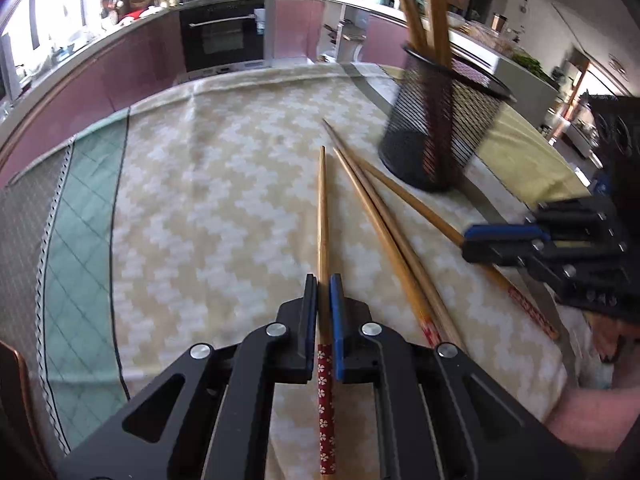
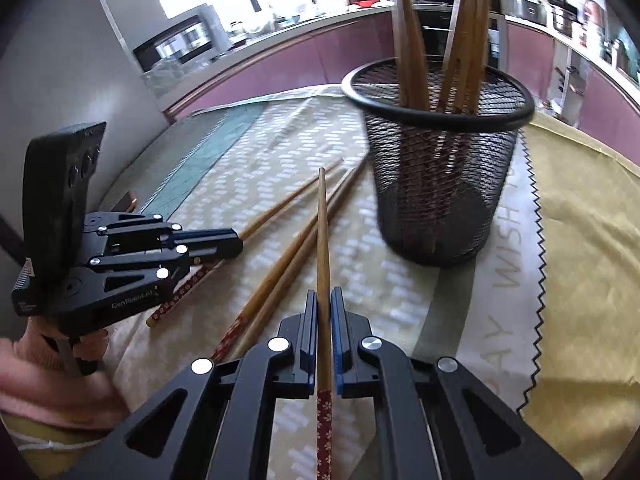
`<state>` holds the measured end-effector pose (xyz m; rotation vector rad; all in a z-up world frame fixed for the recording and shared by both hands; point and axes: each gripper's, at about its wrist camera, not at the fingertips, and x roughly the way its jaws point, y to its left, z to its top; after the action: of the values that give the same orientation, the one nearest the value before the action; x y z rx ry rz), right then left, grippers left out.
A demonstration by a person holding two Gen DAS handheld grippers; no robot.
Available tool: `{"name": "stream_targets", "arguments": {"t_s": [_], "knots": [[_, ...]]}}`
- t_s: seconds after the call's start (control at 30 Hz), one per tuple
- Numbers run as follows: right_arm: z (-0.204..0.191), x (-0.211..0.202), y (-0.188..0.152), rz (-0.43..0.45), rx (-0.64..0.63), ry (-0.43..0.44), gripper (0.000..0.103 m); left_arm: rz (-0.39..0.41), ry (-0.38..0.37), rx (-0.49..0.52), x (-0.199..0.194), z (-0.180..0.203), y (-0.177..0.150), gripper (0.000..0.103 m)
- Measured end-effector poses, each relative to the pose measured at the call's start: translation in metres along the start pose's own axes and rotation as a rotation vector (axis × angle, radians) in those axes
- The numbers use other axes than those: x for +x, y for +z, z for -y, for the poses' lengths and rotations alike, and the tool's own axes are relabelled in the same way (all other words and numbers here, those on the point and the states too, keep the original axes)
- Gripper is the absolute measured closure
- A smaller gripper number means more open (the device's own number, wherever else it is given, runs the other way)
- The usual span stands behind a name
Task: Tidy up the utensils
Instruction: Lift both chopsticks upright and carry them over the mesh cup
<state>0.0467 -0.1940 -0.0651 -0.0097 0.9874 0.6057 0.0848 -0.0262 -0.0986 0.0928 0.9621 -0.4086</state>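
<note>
Readable writing is sparse: the cloth (image 2: 580, 208) on the tabletop carries pale letters beside its zigzag seam, of which "WISH" and, lower down, "AY" can be made out, and the side of the left gripper (image 2: 236, 242) bears white lettering too small to read surely.

The left gripper (image 1: 323, 292) lies low over the cloth with its fingers pointing toward the far edge of the tabletop, jaws narrowed onto a chopstick (image 1: 322, 216) held just above its red flowered end. The right gripper (image 2: 324, 304) is likewise drawn tight on a second chopstick (image 2: 322, 240), gripped above the same red patterned wrap, its tip aimed at the mesh cup (image 2: 440, 184). In the right wrist view the person's hand (image 2: 76, 344) in a pink sleeve holds the left gripper's handle near the left edge of the tabletop.

Count: two chopsticks are clamped, one per gripper; two more (image 1: 384, 232) lie loose on the cloth between them, side by side and touching along much of their length (their red ends toward the near edge). One black mesh cup (image 1: 436, 128) stands upright toward the far right of the tabletop, with several chopsticks (image 2: 464, 36) standing in it, their number unclear through blur.
</note>
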Motion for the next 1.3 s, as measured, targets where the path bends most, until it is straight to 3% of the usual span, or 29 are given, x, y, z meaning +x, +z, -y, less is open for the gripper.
{"name": "stream_targets", "arguments": {"t_s": [0.1,0.2,0.4,0.53,0.63,0.8,1.3], "knots": [[-0.005,0.007,0.001,-0.021,-0.021,-0.021,0.097,-0.007,-0.015,0.026,-0.004,0.007,-0.007,0.095],[-0.008,0.014,0.004,-0.028,-0.033,-0.050,0.095,-0.004,-0.002,0.065,-0.003,0.014,-0.007,0.075],[-0.009,0.021,0.011,-0.021,-0.046,-0.074,0.094,-0.001,0.038,0.089,0.012,0.012,0.013,0.073],[-0.010,0.021,0.010,-0.012,-0.048,-0.087,0.097,0.004,0.046,0.091,0.021,0.014,0.025,0.078],[-0.010,0.018,0.008,-0.006,-0.043,-0.086,0.097,0.001,0.035,0.073,0.023,0.014,0.031,0.095],[-0.004,-0.006,0.005,0.051,-0.024,-0.036,0.097,0.013,0.022,0.056,0.019,0.016,0.030,0.096],[0.022,-0.080,0.007,0.263,0.063,0.034,0.097,0.188,-0.198,0.032,-0.069,0.009,0.051,0.096]]}}
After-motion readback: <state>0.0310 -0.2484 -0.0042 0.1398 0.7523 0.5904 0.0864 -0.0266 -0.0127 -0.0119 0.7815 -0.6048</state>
